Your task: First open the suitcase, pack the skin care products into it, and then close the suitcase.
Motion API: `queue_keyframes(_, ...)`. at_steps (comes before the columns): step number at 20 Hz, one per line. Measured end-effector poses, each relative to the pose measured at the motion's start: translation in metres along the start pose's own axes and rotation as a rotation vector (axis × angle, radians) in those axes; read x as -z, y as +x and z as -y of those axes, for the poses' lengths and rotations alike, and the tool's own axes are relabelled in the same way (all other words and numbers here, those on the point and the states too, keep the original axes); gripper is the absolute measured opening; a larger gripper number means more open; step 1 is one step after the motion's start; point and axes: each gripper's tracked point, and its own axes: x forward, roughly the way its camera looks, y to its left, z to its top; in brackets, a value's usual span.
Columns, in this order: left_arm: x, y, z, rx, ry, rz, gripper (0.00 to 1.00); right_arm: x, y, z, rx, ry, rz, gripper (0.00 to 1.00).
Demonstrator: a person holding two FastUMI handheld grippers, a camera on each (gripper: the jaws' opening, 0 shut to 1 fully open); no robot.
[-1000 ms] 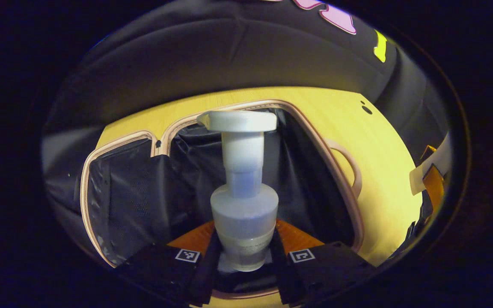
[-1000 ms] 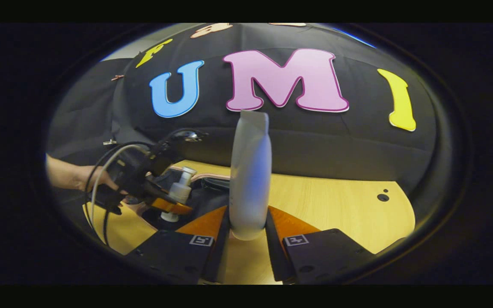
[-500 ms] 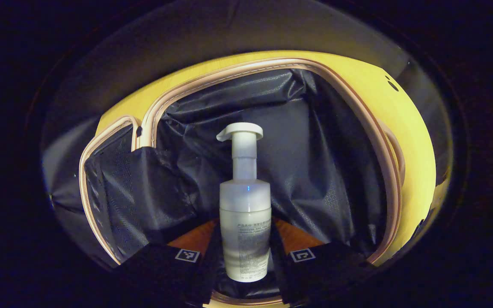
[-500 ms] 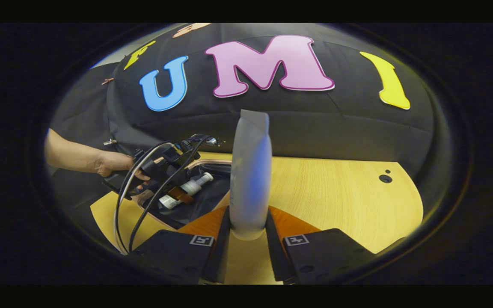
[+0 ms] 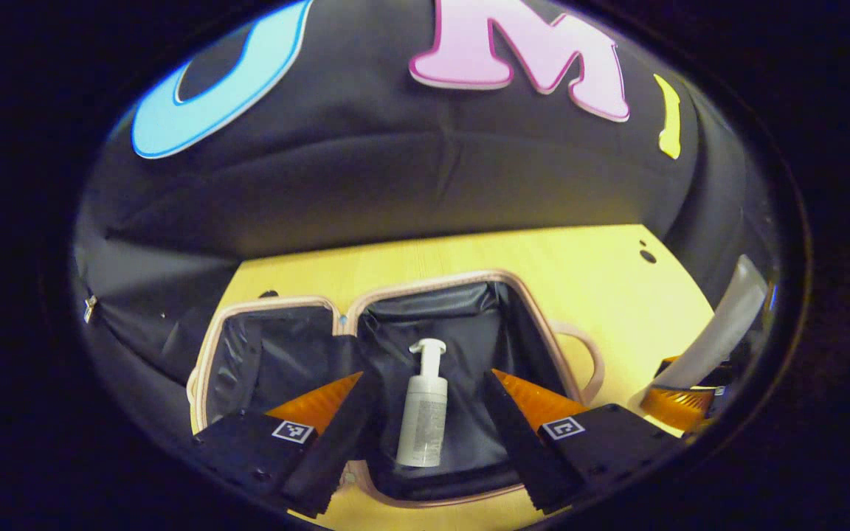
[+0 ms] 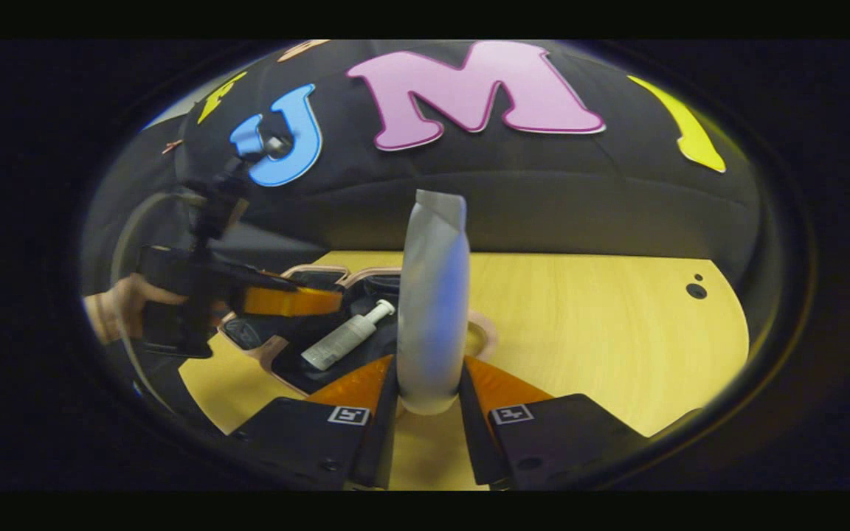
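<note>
The suitcase [image 5: 543, 324] lies open on the wooden table, its dark lining up and its pale pink rim [image 6: 277, 350] showing. A white pump bottle [image 5: 422, 413] lies flat inside it [image 6: 344, 343]. My left gripper [image 5: 425, 435] hovers above the case, open, with nothing between its fingers; in the right gripper view the left gripper [image 6: 277, 301] hangs over the case, held by a hand [image 6: 119, 310]. My right gripper [image 6: 429, 413] is shut on a white squeeze tube [image 6: 432, 302], upright, to the right of the case. That tube [image 5: 713, 332] also shows at the right edge.
The light wooden table [image 6: 602, 339] stretches to the right of the suitcase, with small dark holes [image 6: 694, 289] near its far edge. The suitcase's loop handle [image 5: 587, 350] sticks out on its right side. The black cloth wall stands close behind.
My left gripper opened, let the pump bottle drop flat into the suitcase, and lifted back. The right gripper kept its hold on the tube and shifted slightly.
</note>
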Motion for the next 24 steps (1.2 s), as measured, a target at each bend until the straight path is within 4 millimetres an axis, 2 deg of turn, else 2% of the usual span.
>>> queue_keyframes(1, -0.004, -0.019, -0.008, -0.009, -0.017, 0.047, 0.96, 0.003, 0.010, -0.010, -0.017, -0.005, -0.021, 0.44)
queue_keyframes(3, 0.000, -0.049, -0.022, 0.000, -0.050, 0.097, 0.96, 0.008, 0.035, -0.033, -0.064, 0.058, -0.076, 0.45)
queue_keyframes(4, 0.002, -0.063, -0.027, 0.002, -0.058, 0.118, 0.96, 0.013, 0.047, -0.042, -0.078, 0.109, -0.116, 0.41)
queue_keyframes(5, 0.005, -0.075, -0.035, -0.001, -0.063, 0.132, 0.96, 0.017, 0.061, -0.046, -0.086, 0.147, -0.152, 0.45)
queue_keyframes(7, 0.018, -0.090, -0.049, -0.007, -0.082, 0.134, 0.96, 0.029, 0.086, -0.049, -0.068, 0.170, -0.229, 0.45)
queue_keyframes(10, 0.039, -0.111, -0.065, -0.004, -0.130, 0.116, 0.97, 0.039, 0.108, -0.052, -0.034, 0.169, -0.321, 0.45)
queue_keyframes(11, 0.044, -0.117, -0.070, -0.004, -0.145, 0.117, 0.96, 0.039, 0.114, -0.051, -0.017, 0.166, -0.332, 0.51)
queue_keyframes(15, 0.058, -0.126, -0.089, -0.014, -0.204, 0.124, 0.96, 0.037, 0.124, -0.052, 0.019, 0.221, -0.355, 0.33)
queue_keyframes(16, 0.061, -0.126, -0.096, -0.022, -0.216, 0.128, 0.95, 0.038, 0.125, -0.052, 0.029, 0.211, -0.357, 0.46)
queue_keyframes(17, 0.062, -0.127, -0.102, -0.029, -0.225, 0.137, 0.94, 0.040, 0.125, -0.052, 0.035, 0.190, -0.354, 0.33)
queue_keyframes(19, 0.063, -0.130, -0.118, -0.057, -0.244, 0.172, 0.94, 0.039, 0.120, -0.052, 0.053, 0.141, -0.341, 0.46)
queue_keyframes(20, 0.063, -0.128, -0.127, -0.072, -0.253, 0.188, 0.94, 0.034, 0.118, -0.053, 0.064, 0.126, -0.318, 0.21)
queue_keyframes(21, 0.064, -0.125, -0.139, -0.085, -0.267, 0.200, 0.94, 0.027, 0.112, -0.054, 0.070, 0.118, -0.291, 0.33)
queue_keyframes(23, 0.068, -0.122, -0.164, -0.113, -0.296, 0.232, 0.95, 0.011, 0.096, -0.059, 0.066, 0.109, -0.230, 0.42)
queue_keyframes(24, 0.074, -0.119, -0.180, -0.116, -0.317, 0.231, 0.95, 0.002, 0.087, -0.062, 0.060, 0.105, -0.201, 0.42)
